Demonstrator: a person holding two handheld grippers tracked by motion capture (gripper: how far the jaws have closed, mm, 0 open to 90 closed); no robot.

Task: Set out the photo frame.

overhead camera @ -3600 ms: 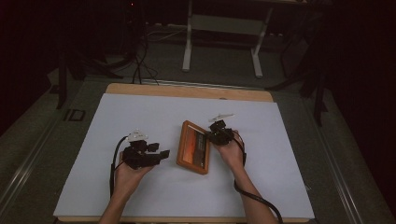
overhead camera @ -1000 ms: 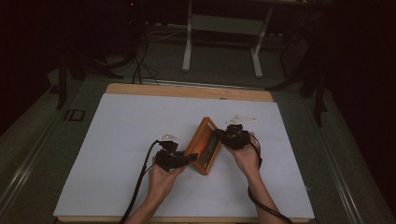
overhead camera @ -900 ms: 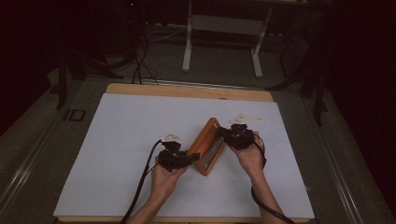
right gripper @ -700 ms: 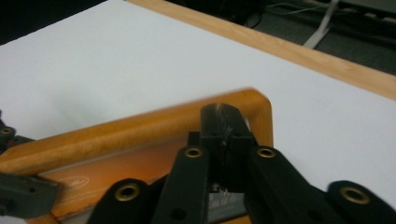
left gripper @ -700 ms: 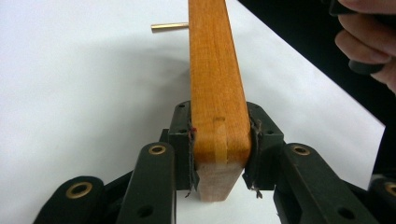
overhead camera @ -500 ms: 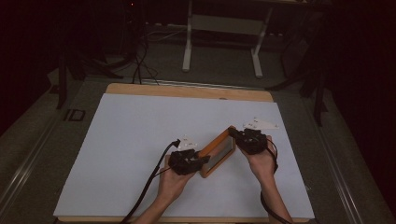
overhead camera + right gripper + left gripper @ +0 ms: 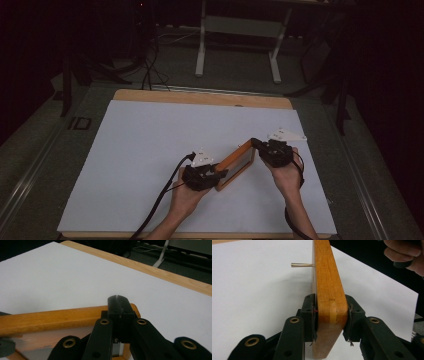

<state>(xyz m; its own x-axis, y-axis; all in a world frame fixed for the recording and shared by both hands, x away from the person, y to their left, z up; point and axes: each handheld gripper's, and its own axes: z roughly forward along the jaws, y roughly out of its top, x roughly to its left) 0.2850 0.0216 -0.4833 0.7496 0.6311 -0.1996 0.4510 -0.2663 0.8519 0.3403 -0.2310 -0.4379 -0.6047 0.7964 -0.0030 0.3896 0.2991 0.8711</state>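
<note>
A wooden picture frame (image 7: pixel 235 162) stands on its long edge at the table's front right, running diagonally between my two grippers. My left gripper (image 7: pixel 220 175) is shut on its near end. In the left gripper view the pads (image 7: pixel 312 312) clamp both faces of the orange wood (image 7: pixel 328 285), and a thin brass pin (image 7: pixel 302 264) sticks out of the frame's left face. My right gripper (image 7: pixel 256 144) is at the frame's far corner. In the right gripper view its jaws are pressed together (image 7: pixel 117 298) in front of the frame's rounded corner (image 7: pixel 50 317), with nothing visible between them.
A white sheet (image 7: pixel 150 150) covers the wooden table (image 7: pixel 200 97), whose bare rim shows at the back. Cables trail from both grippers toward the front edge. A metal stand (image 7: pixel 237 30) and dark floor lie beyond the table. The person's other hand (image 7: pixel 404 255) shows at the left gripper view's upper right.
The frame went from lying flat at the centre to standing on edge, and it swung and shifted rightward. The left gripper came over and took hold of its near end; both hands moved right.
</note>
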